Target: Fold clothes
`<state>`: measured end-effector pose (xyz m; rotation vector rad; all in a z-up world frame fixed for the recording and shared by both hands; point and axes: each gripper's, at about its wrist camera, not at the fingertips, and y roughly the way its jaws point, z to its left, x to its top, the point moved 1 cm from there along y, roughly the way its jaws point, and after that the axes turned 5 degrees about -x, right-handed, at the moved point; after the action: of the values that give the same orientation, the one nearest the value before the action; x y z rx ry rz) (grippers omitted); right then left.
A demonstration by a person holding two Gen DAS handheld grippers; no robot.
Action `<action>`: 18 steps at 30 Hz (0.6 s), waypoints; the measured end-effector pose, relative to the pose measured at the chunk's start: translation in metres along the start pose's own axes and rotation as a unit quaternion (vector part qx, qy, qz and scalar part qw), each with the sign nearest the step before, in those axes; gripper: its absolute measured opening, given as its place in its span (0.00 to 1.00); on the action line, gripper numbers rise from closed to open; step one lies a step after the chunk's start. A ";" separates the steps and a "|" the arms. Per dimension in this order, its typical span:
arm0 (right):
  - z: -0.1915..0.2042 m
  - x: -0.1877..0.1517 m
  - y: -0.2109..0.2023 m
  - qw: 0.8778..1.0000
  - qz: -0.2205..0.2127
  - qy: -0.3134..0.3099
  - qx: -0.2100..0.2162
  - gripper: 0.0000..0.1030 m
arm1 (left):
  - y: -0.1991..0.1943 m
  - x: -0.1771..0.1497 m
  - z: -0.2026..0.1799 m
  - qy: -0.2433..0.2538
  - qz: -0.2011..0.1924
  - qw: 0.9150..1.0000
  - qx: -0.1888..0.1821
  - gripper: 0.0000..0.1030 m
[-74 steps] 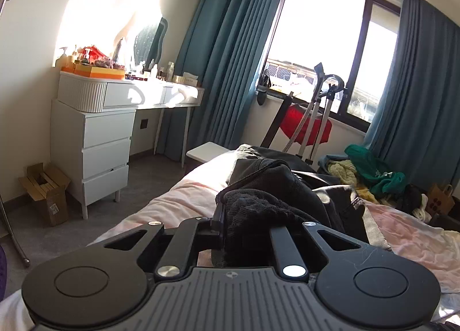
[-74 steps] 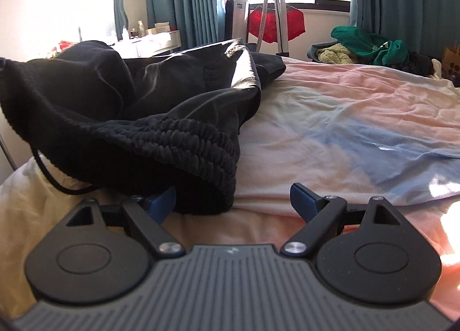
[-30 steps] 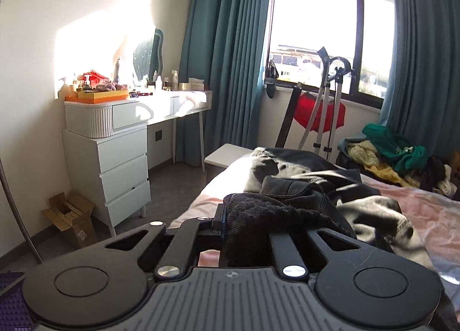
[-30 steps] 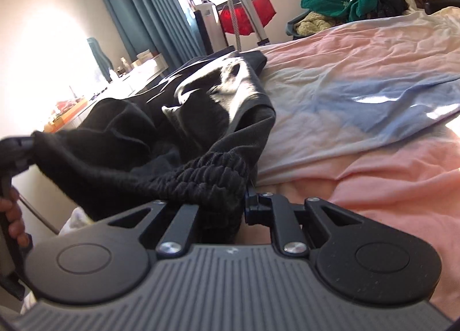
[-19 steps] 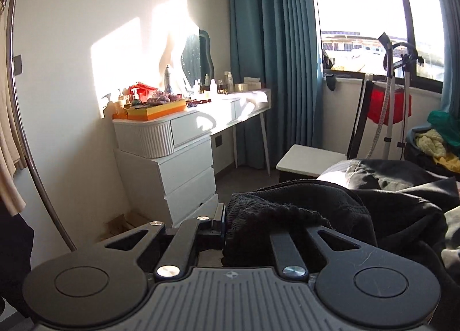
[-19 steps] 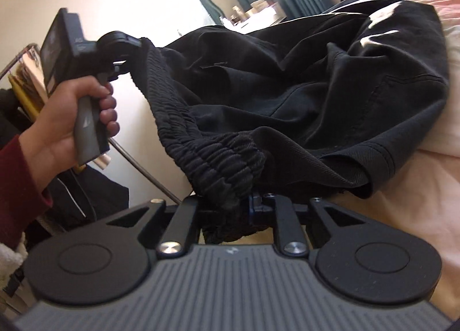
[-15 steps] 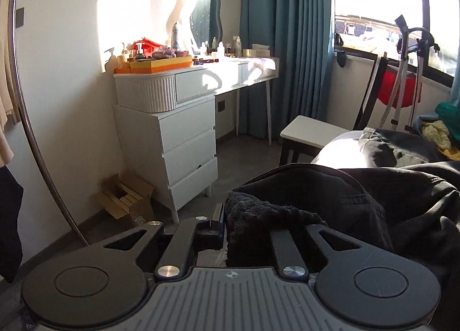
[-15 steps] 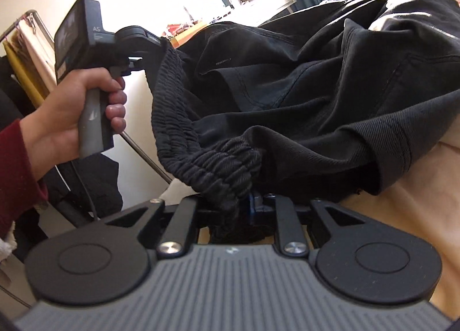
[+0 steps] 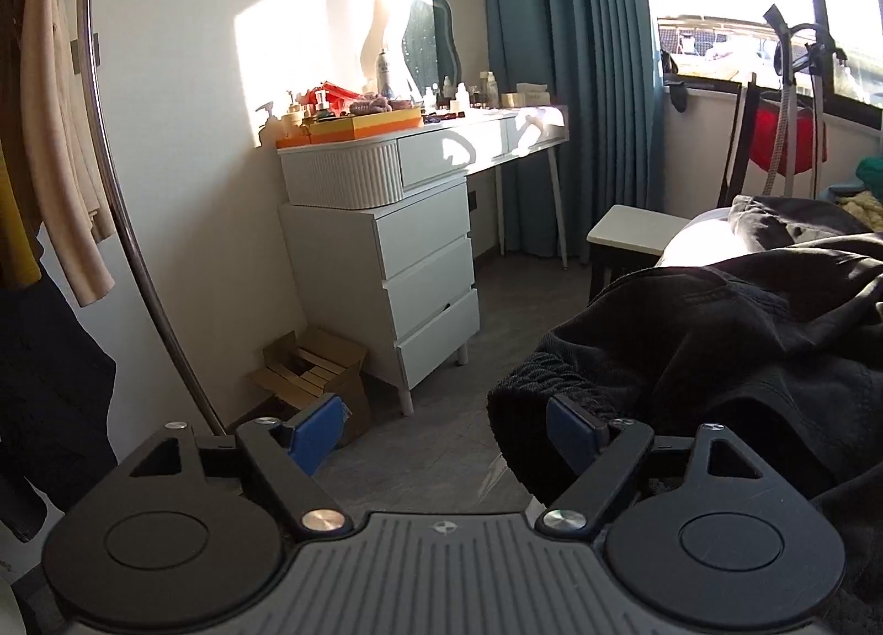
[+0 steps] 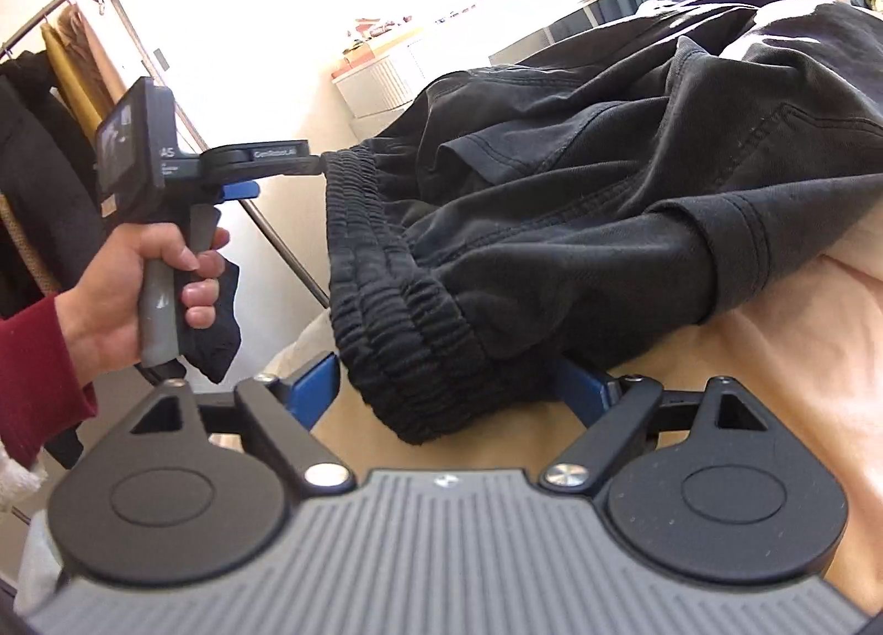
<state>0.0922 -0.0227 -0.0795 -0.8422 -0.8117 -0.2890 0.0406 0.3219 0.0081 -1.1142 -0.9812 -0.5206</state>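
A black garment (image 10: 579, 193) with a ribbed elastic waistband (image 10: 397, 315) lies on the bed's pale sheet (image 10: 772, 359). It also shows in the left wrist view (image 9: 717, 359), at the right. My left gripper (image 9: 441, 431) is open; the waistband edge rests against its right finger (image 9: 574, 431). In the right wrist view the left gripper (image 10: 276, 166) is at the waistband's far end. My right gripper (image 10: 452, 392) is open, with the waistband lying loose between its blue fingers (image 10: 317, 389).
A white drawer unit and desk (image 9: 419, 260) with toiletries stand by the wall. A cardboard box (image 9: 314, 375) sits on the floor. A clothes rail (image 9: 127, 227) with hanging clothes is at the left. A white stool (image 9: 629, 235) stands by the bed.
Both grippers were shut on the waistband half a second ago; both have opened now and the waistband has dropped onto the bed edge.
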 end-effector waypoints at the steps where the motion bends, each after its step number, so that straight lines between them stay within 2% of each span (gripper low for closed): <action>1: -0.002 0.001 -0.008 1.000 -0.003 -0.001 -0.007 0.84 | -0.011 -0.001 -0.001 0.001 -0.005 1.000 -0.003 0.80; 5: -0.015 0.001 -0.046 0.999 -0.020 0.005 -0.034 0.84 | -0.052 0.002 -0.019 -0.011 -0.021 0.999 -0.043 0.80; 8: -0.032 0.005 -0.080 0.997 -0.044 0.018 -0.066 0.84 | -0.081 0.007 -0.056 0.006 -0.039 0.996 -0.078 0.81; 11: -0.055 0.013 -0.114 0.991 -0.064 0.038 -0.114 0.84 | -0.102 0.014 -0.110 0.041 -0.047 0.991 -0.119 0.86; 15: -0.092 0.026 -0.157 0.973 -0.091 0.059 -0.204 0.84 | -0.124 0.016 -0.187 0.077 -0.058 0.981 -0.171 0.93; 18: -0.119 0.032 -0.185 0.956 -0.121 0.087 -0.254 0.84 | -0.125 0.015 -0.244 0.093 -0.055 0.971 -0.211 0.93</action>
<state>0.0788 -0.2305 -0.0014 -1.1799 -0.6820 -0.8023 0.0464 0.0520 0.0579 -1.3628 -0.7889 -0.9388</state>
